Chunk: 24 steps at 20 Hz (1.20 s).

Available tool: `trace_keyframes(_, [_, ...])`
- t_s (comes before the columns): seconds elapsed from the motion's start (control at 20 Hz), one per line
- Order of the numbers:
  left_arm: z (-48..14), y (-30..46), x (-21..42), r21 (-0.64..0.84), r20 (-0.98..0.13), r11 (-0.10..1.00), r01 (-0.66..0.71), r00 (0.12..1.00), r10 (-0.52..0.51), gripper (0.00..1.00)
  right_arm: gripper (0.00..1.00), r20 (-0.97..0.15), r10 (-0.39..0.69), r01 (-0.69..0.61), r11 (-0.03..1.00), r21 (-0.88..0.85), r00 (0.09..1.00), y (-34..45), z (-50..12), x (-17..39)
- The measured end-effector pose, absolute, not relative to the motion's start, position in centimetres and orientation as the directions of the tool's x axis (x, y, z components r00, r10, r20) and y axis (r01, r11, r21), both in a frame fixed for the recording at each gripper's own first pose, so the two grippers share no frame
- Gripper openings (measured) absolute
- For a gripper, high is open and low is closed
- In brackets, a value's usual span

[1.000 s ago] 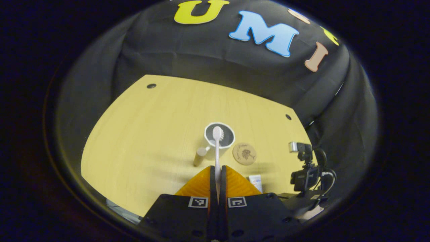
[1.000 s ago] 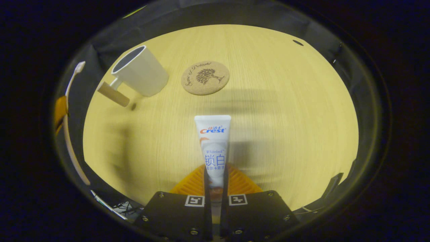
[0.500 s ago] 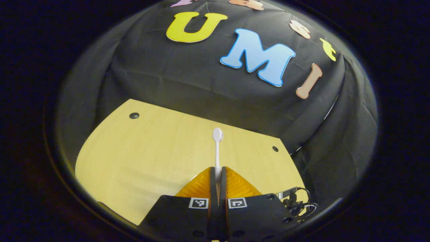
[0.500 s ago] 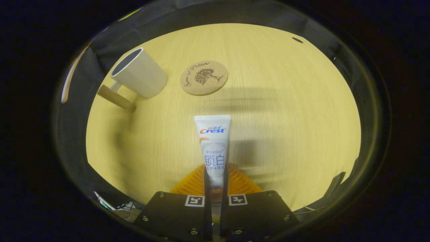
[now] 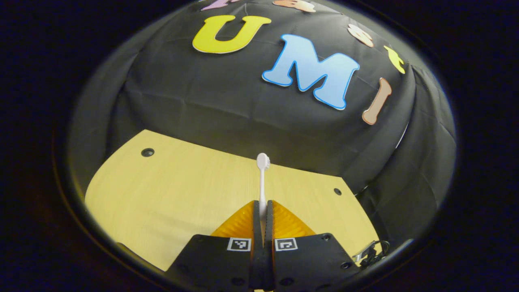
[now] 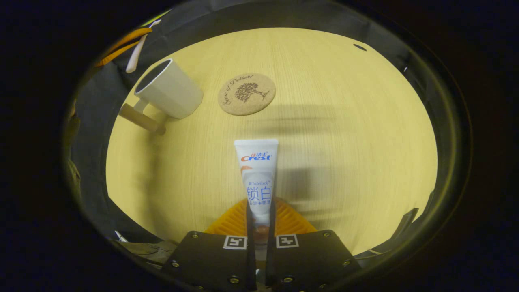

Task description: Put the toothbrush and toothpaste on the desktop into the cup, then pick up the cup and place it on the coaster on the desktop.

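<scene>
Since a second ago, my left gripper (image 5: 262, 211) has been tilting up and away: the cup and coaster have dropped out of the left gripper view, and I am now looking across the desktop (image 5: 174, 186) toward the booth wall. The fingers are clenching the toothbrush (image 5: 262, 178) by its handle, and the brush is sticking straight out toward 12 o'clock, bristle head at the far end, held in the air above the wood.

In the right gripper view things are sitting much as before. My right gripper (image 6: 259, 213) is squeezing the toothpaste (image 6: 256, 170) at its lower end, both fingers pressing on the tube, whose flat crimped end is pointing toward 12 o'clock over the desktop (image 6: 344, 134). The cup (image 6: 169, 90) is standing on the wood at about 10 o'clock, its mouth open and nothing inside as far as I can see, its handle jutting toward 8 o'clock. The coaster (image 6: 247, 93) is lying flat just beside the cup, toward 12 o'clock, bare. At the upper-left rim, around 11 o'clock, the toothbrush (image 6: 136, 56) and part of the left gripper are showing above the cup's mouth, the brush apart from the rim.
</scene>
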<state>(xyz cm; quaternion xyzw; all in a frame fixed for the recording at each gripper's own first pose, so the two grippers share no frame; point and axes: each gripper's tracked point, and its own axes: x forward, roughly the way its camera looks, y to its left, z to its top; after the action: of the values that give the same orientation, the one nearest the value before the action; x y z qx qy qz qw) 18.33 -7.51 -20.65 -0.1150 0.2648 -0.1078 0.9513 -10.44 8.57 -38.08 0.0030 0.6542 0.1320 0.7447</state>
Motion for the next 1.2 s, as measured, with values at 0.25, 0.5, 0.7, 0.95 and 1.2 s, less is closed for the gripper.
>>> trace_keyframes(0.25, [-23.6,-7.5,18.3,-0.23,-0.49,0.96,0.158,0.834,-0.254,0.07,0.12,-0.974,0.201,-0.185,0.966,0.179,0.106,8.6,-38.1,-10.4])
trace_keyframes(0.5, [-25.9,-7.2,17.6,-0.185,-0.515,0.969,0.161,0.824,-0.235,0.07,0.12,-0.974,0.2,-0.184,0.967,0.178,0.107,8.6,-38.1,-10.4])
trace_keyframes(0.7, [-26.6,-6.3,17.1,-0.157,-0.523,0.978,0.135,0.829,-0.198,0.13,0.12,-0.974,0.199,-0.188,0.966,0.176,0.111,8.6,-38.1,-10.4])
trace_keyframes(0.95, [-26.9,-6.1,16.4,-0.159,-0.529,0.976,0.147,0.823,-0.21,0.17,0.12,-0.974,0.196,-0.191,0.966,0.172,0.114,8.6,-38.1,-10.4])
trace_keyframes(1.2, [-26.3,-6.5,15.2,-0.161,-0.526,0.975,0.151,0.823,-0.214,0.47,0.12,-0.974,0.193,-0.194,0.967,0.168,0.12,8.6,-38.1,-10.4])
